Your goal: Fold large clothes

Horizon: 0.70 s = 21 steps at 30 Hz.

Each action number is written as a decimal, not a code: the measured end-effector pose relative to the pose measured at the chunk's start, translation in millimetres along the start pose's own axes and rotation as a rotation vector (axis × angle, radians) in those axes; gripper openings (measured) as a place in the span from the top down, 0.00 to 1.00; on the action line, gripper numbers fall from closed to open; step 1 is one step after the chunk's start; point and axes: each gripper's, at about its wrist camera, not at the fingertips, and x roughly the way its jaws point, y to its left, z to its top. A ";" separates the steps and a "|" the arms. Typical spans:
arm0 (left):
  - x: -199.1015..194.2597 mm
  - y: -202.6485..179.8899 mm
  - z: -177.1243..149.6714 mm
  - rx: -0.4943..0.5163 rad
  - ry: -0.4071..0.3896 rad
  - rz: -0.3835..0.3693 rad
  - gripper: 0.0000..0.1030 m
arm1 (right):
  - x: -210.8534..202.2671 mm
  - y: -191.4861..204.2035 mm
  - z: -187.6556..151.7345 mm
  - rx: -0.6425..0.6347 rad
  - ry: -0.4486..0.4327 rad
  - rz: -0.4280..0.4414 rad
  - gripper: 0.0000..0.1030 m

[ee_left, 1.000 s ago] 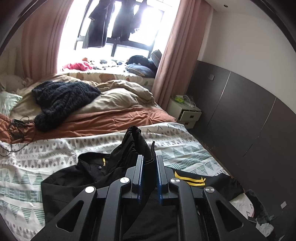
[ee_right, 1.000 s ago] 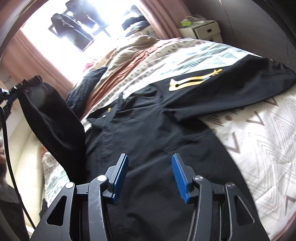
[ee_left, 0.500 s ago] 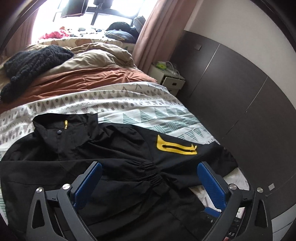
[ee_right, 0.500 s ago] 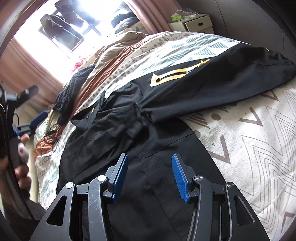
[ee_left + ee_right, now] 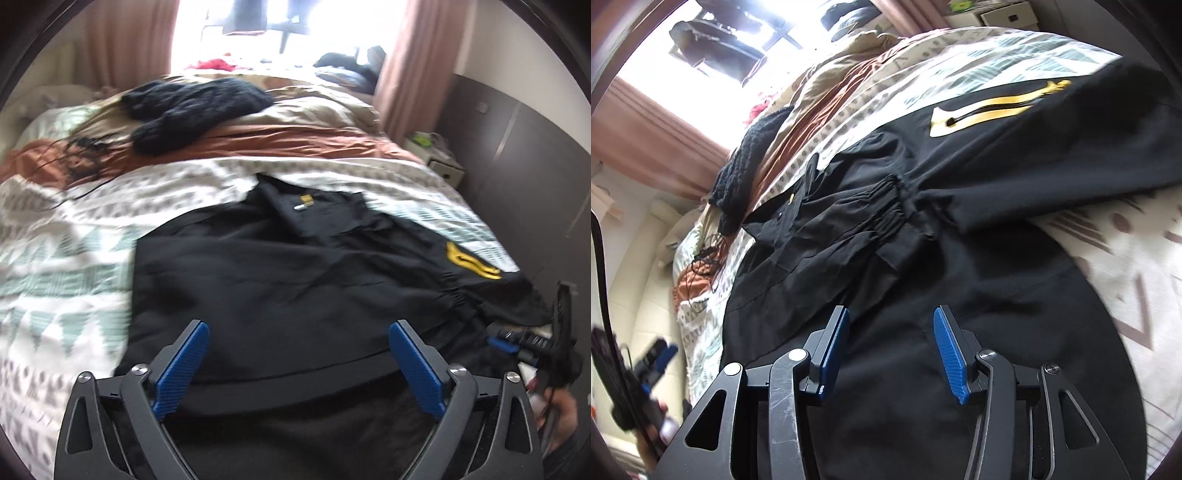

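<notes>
Left-wrist view is motion-blurred; the near hem of the one black jacket [image 5: 295, 280] is cut off behind the tool bodies. Jacket lies flat on the patterned bedspread [image 5: 66, 266], just beyond both sets of tongs. Left gripper [image 5: 299, 354]: jaws wide, closing, nothing between them. Right gripper [image 5: 890, 350]: half apart, released, over the jacket's lower front. One dark knit [image 5: 192, 107] lies far left.

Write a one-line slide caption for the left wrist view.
Left gripper, jaws closing yet empty, over a black jacket on the patterned bedspread.
</notes>
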 end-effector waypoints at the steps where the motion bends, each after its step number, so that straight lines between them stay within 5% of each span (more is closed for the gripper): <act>1: -1.5 14.6 -6.4 -0.018 0.008 0.025 0.15 | 3.1 2.5 1.8 -0.008 0.003 -0.003 0.54; 10: 11.1 135.2 -63.4 -0.255 0.132 0.151 0.60 | 45.9 9.4 24.6 -0.012 0.051 -0.051 0.81; 16: 36.4 164.6 -90.9 -0.293 0.209 0.165 0.69 | 70.1 8.4 36.5 -0.031 0.038 -0.070 0.99; 21: 40.6 162.9 -87.1 -0.256 0.217 0.203 0.69 | 67.1 13.9 45.8 -0.064 0.039 -0.106 0.99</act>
